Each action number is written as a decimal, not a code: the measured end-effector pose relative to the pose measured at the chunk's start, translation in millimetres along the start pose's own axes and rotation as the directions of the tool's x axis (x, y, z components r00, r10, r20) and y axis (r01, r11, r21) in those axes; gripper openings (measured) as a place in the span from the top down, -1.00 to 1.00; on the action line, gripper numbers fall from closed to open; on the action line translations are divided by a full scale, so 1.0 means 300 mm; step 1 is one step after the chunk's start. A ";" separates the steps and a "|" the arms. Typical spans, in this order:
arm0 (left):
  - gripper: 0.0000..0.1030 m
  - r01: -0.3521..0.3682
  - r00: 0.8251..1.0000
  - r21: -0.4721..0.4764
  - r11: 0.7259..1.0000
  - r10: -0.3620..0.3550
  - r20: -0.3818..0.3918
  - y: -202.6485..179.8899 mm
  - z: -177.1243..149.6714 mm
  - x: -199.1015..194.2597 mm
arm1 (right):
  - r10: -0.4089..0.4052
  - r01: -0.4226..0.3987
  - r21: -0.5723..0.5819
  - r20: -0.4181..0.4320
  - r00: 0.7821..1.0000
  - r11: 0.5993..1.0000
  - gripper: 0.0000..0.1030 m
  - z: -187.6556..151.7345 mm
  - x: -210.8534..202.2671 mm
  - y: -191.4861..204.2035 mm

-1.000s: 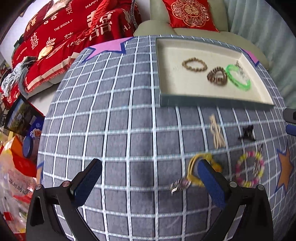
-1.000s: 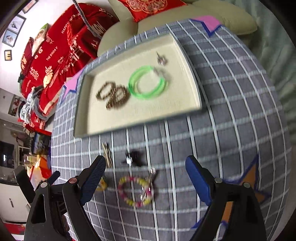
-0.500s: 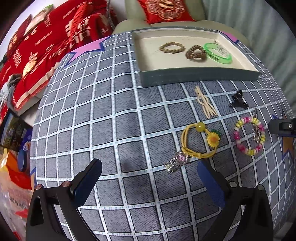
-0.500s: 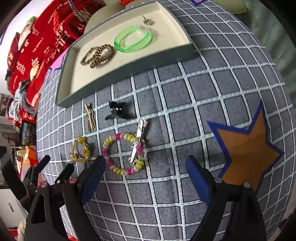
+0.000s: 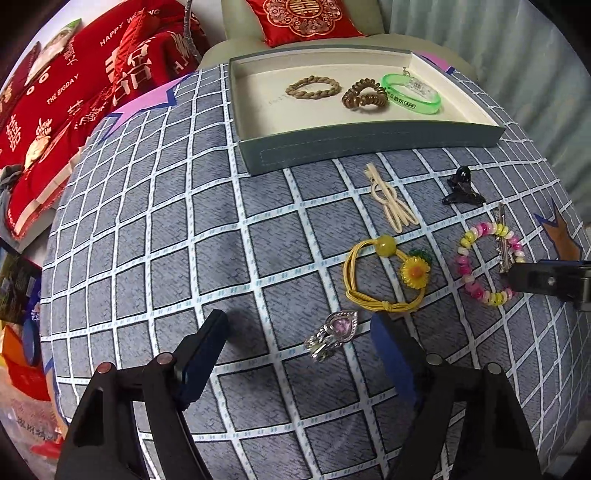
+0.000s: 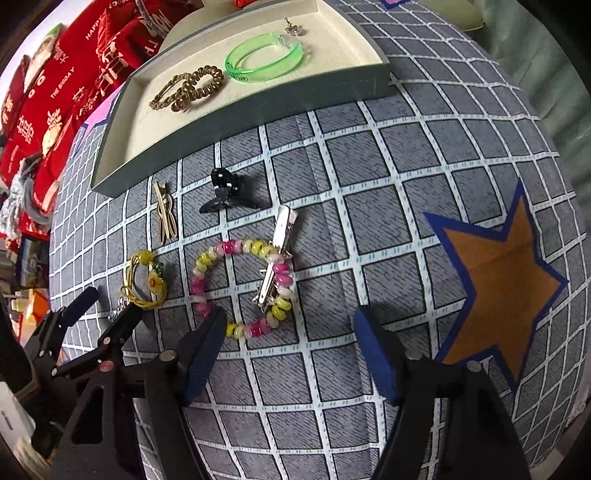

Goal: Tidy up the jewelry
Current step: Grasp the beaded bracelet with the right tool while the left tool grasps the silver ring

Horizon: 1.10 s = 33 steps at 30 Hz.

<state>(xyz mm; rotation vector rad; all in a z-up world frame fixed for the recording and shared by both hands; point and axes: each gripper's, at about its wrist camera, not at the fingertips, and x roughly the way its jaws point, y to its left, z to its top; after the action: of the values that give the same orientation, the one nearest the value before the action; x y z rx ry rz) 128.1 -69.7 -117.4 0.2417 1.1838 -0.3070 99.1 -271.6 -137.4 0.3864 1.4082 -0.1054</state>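
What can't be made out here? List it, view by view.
- Left view: the beaded bracelet's right side, covered by the right tongs reaching in from the frame edge.
- Right view: the silver pendant, behind the left tongs.
- Both views: the small silver piece in the tray, too small to identify.

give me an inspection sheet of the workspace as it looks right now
Surface: grey checked cloth with star patches.
Job's things: tray holds a braided band, coil tie, green bangle and a small silver piece. On the cloth: heart charm, yellow flower tie, beaded bracelet with a silver clip across it, cream clip, black claw clip.
Clutter: nothing seen.
Grippers: left gripper open at the charm; right gripper open at the bracelet.
Cables: nothing seen.
Surroundings: red bedding, red cushion.
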 end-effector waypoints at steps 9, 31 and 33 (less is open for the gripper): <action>-0.45 0.042 0.999 0.004 0.999 -0.042 0.007 -0.025 -0.011 -0.009 | -0.082 0.084 -0.082 0.022 0.996 0.993 -0.04 -0.022 0.009 0.064; 0.44 0.134 0.991 -0.128 0.983 -0.134 0.009 0.017 -0.042 -0.082 | 0.045 -0.044 -0.034 0.037 0.998 0.998 0.81 -0.056 -0.071 -0.063; 0.43 0.139 0.990 -0.145 0.980 -0.139 0.012 0.027 -0.049 -0.091 | 0.054 -0.053 -0.032 0.041 0.998 0.998 0.81 -0.052 -0.086 -0.074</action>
<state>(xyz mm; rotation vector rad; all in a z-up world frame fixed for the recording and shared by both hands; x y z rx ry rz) 109.0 -54.1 -97.0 0.0313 1.2181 -0.3416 73.4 -291.2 -118.4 0.3938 1.3554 -0.0478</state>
